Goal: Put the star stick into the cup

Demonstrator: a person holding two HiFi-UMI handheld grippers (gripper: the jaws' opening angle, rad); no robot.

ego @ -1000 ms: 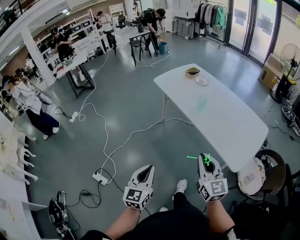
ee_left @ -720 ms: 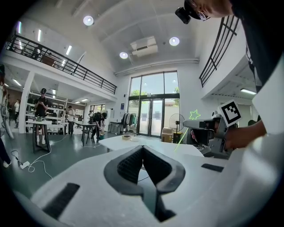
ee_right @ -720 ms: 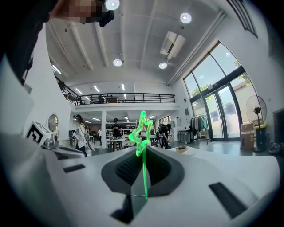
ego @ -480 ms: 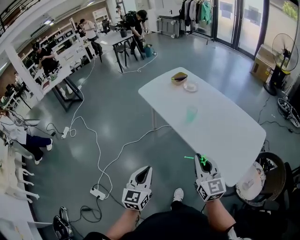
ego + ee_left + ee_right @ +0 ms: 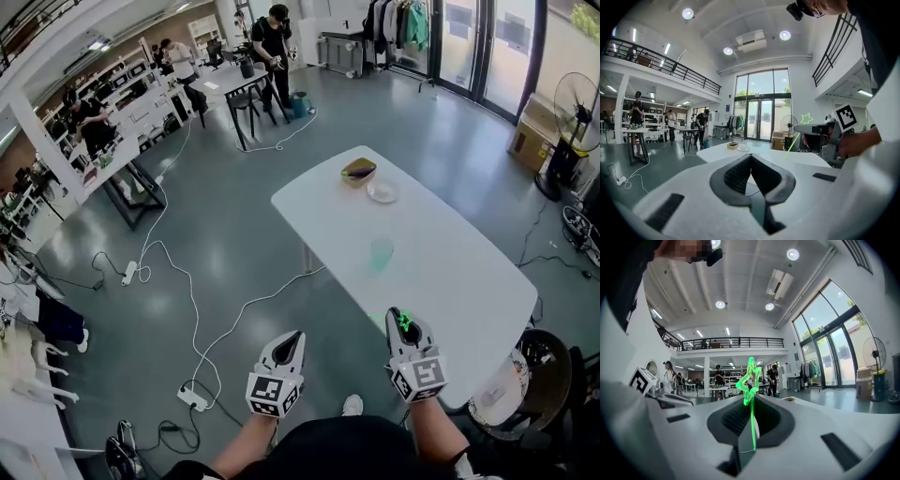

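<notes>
The green star stick (image 5: 406,324) stands upright between the jaws of my right gripper (image 5: 401,314), which is shut on its thin stem. In the right gripper view the star (image 5: 749,374) rises above the closed pads. A translucent green cup (image 5: 381,253) stands upright near the middle of the white table (image 5: 469,281), some way beyond the right gripper. The right gripper hovers at the table's near edge. My left gripper (image 5: 294,335) is shut and holds nothing, over the floor to the left of the table. The left gripper view shows its jaws (image 5: 751,157) meeting, with the star (image 5: 806,118) off to the right.
A white saucer (image 5: 382,191) and a brown dish (image 5: 358,169) sit at the table's far end. White cables and a power strip (image 5: 192,397) lie on the floor to the left. A round chair (image 5: 511,370) stands at the lower right. People work at tables farther back.
The view has come closer to the table. Both grippers have moved forward with it, and the right one with the star now reaches the table's near edge. Both stay shut.
</notes>
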